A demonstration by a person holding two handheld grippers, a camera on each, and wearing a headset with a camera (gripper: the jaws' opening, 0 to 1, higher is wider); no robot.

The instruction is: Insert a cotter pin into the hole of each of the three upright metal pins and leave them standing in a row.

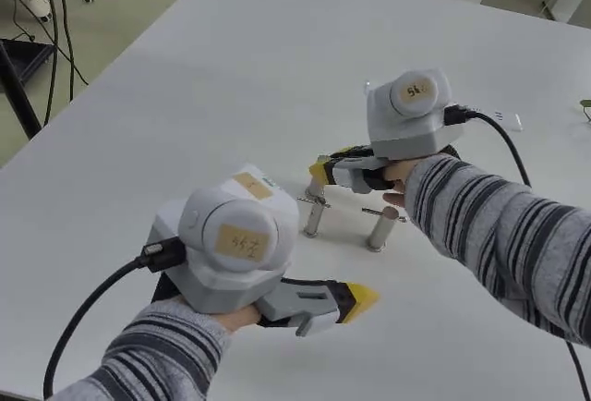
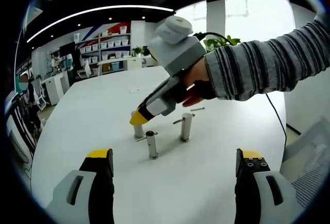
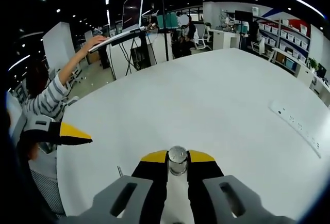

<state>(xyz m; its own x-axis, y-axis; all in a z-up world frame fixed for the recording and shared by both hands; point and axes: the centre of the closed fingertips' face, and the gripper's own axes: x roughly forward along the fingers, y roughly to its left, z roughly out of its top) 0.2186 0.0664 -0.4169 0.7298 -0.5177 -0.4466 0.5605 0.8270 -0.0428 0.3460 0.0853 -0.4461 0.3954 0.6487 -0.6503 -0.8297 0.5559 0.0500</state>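
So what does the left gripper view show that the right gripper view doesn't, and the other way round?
The left gripper view takes in all three: a near pin, a right-hand pin and the gripped pin, with the right gripper reaching down onto it, plus the left gripper, jaws wide apart. The right gripper view puts the gripped pin's round top up close between closed jaws, with a power strip far off. Both share the white table and that gripped pin.

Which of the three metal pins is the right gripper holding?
The leftmost pin in the left gripper view: the right gripper grips it; the middle pin and right pin stand free.
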